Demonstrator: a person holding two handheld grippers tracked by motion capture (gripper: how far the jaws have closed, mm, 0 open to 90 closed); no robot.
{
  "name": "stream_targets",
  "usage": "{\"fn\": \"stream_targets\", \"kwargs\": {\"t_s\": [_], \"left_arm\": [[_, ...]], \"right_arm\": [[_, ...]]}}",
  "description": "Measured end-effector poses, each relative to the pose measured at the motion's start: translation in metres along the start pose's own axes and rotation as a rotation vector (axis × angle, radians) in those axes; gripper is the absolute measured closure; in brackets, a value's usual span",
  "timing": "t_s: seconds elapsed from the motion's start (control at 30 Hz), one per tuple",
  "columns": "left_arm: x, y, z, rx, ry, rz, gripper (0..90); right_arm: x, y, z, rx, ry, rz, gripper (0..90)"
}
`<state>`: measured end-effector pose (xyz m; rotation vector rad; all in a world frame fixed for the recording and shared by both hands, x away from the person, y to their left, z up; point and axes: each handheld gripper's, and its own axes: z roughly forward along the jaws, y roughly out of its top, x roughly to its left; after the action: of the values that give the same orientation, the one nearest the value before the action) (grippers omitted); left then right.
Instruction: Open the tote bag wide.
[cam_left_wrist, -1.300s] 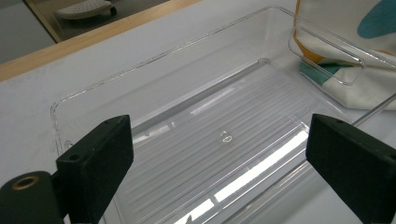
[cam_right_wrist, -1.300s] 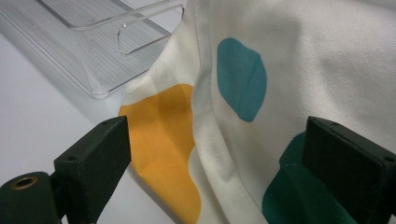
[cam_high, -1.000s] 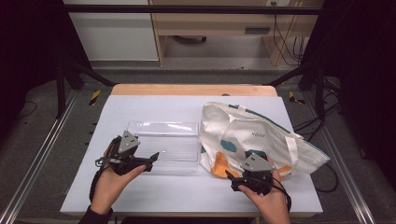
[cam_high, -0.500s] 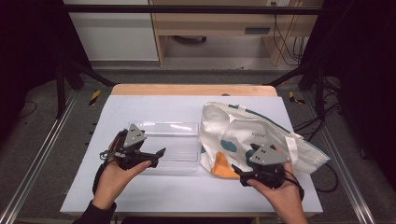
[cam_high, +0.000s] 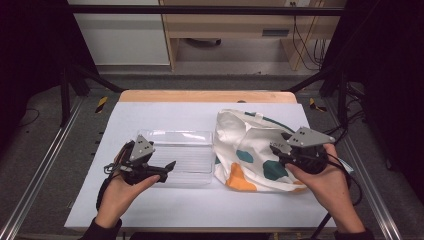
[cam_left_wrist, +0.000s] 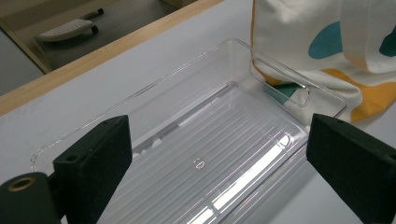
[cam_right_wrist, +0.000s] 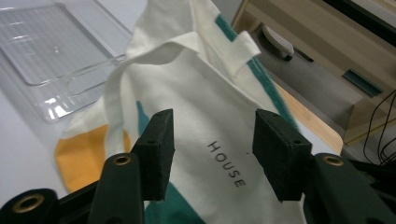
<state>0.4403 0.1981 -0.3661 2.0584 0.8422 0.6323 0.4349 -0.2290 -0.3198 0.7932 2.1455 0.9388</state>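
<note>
though ribbed – clear tray (cam_high: 175, 152), bare

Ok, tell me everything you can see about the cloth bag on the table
The cloth bag is cream fabric, seemingly canvas, with teal and orange patches, a teal stripe and the printed word HOUSE. It lies crumpled on the white table, right of the clear plastic tray, its edge against the tray's end wall. A cream strap runs across its top. The right tool sits over the lettering, jaws partly closed, having just been closing; whether they pinch the cloth is unclear.

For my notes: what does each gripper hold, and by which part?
Nothing is held. The left gripper is open over the clear tray; the right gripper's pads stand apart above the cloth bag.
</note>
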Motion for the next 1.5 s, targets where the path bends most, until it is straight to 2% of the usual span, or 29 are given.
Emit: {"fn": "stream_targets", "kwargs": {"t_s": [0.13, 0.17, 0.27, 0.4, 0.47, 0.57, 0.7, 0.73, 0.77, 0.8, 0.83, 0.87, 0.9, 0.93, 0.97, 1.0, 1.03, 1.1, 1.17, 1.2, 1.23, 1.27, 1.3, 1.5], "left_arm": [[-0.001, -0.001, 0.000, 0.011, 0.000, 0.006, 7.1], [-0.002, -0.001, 0.000, 0.012, 0.002, 0.005, 7.1], [-0.004, 0.000, -0.001, 0.009, 0.000, 0.010, 7.2], [-0.006, 0.003, -0.003, 0.004, -0.005, 0.025, 7.3], [-0.009, 0.006, -0.003, -0.004, -0.007, 0.030, 7.5], [-0.012, 0.010, -0.002, -0.005, -0.009, 0.043, 7.7], [-0.019, 0.022, -0.001, -0.019, -0.017, 0.065, 8.7], [-0.020, 0.026, 0.000, -0.028, -0.015, 0.082, 9.0], [-0.022, 0.030, 0.001, -0.019, -0.025, 0.084, 9.5], [-0.022, 0.030, 0.001, -0.019, -0.025, 0.084, 9.9], [-0.025, 0.042, 0.005, -0.024, -0.031, 0.104, 10.2], [-0.025, 0.042, 0.005, -0.024, -0.031, 0.104, 10.8], [-0.028, 0.054, 0.009, -0.034, -0.047, 0.114, 11.4], [-0.028, 0.054, 0.009, -0.034, -0.047, 0.114, 11.6], [-0.031, 0.066, 0.015, -0.040, -0.062, 0.127, 12.0], [-0.031, 0.066, 0.015, -0.040, -0.062, 0.127, 12.4], [-0.033, 0.078, 0.022, -0.042, -0.075, 0.142, 12.9], [-0.034, 0.084, 0.026, -0.043, -0.082, 0.151, 14.0], [-0.039, 0.102, 0.038, -0.044, -0.097, 0.186, 14.8], [-0.039, 0.102, 0.038, -0.044, -0.097, 0.186, 15.3], [-0.042, 0.114, 0.047, -0.041, -0.107, 0.206, 15.3], [-0.042, 0.114, 0.047, -0.041, -0.107, 0.206, 15.4], [-0.045, 0.124, 0.054, -0.042, -0.112, 0.224, 15.5], [-0.051, 0.145, 0.069, -0.035, -0.124, 0.258, 15.7]], "right_arm": [[-0.011, 0.003, 0.007, 0.020, -0.028, -0.010, 52.3], [-0.018, 0.006, 0.010, 0.022, -0.049, 0.000, 53.3], [-0.026, 0.005, 0.014, 0.036, -0.066, 0.032, 55.8], [-0.031, 0.000, 0.021, 0.076, -0.071, 0.043, 57.4], [-0.033, -0.005, 0.026, 0.099, -0.066, 0.064, 60.9], [-0.033, -0.008, 0.029, 0.120, -0.052, 0.067, 69.1], [-0.028, -0.009, 0.026, 0.126, -0.046, 0.063, 81.2], [-0.026, -0.008, 0.024, 0.124, -0.046, 0.067, 83.4], [-0.024, -0.008, 0.022, 0.117, -0.041, 0.069, 85.6], [-0.024, -0.008, 0.022, 0.117, -0.041, 0.069, 85.6], [-0.019, -0.009, 0.016, 0.107, -0.027, 0.073, 86.7], [-0.016, -0.009, 0.014, 0.102, -0.021, 0.068, 87.0], [-0.013, -0.010, 0.011, 0.094, -0.013, 0.068, 87.3], [-0.009, -0.011, 0.008, 0.088, -0.006, 0.071, 87.5], [-0.005, -0.013, 0.005, 0.080, 0.001, 0.074, 87.6], [-0.005, -0.013, 0.005, 0.080, 0.001, 0.074, 87.6], [0.002, -0.017, -0.001, 0.067, 0.012, 0.080, 87.9], [0.009, -0.021, -0.005, 0.055, 0.025, 0.084, 88.1], [0.015, -0.024, -0.007, 0.043, 0.034, 0.083, 88.1], [0.015, -0.024, -0.007, 0.043, 0.034, 0.083, 88.1], [0.020, -0.026, -0.010, 0.033, 0.035, 0.080, 88.1], [0.020, -0.026, -0.010, 0.033, 0.035, 0.080, 88.1], [0.023, -0.027, -0.011, 0.023, 0.034, 0.085, 88.1], [0.034, -0.035, -0.012, -0.021, 0.038, 0.109, 88.1]]}}
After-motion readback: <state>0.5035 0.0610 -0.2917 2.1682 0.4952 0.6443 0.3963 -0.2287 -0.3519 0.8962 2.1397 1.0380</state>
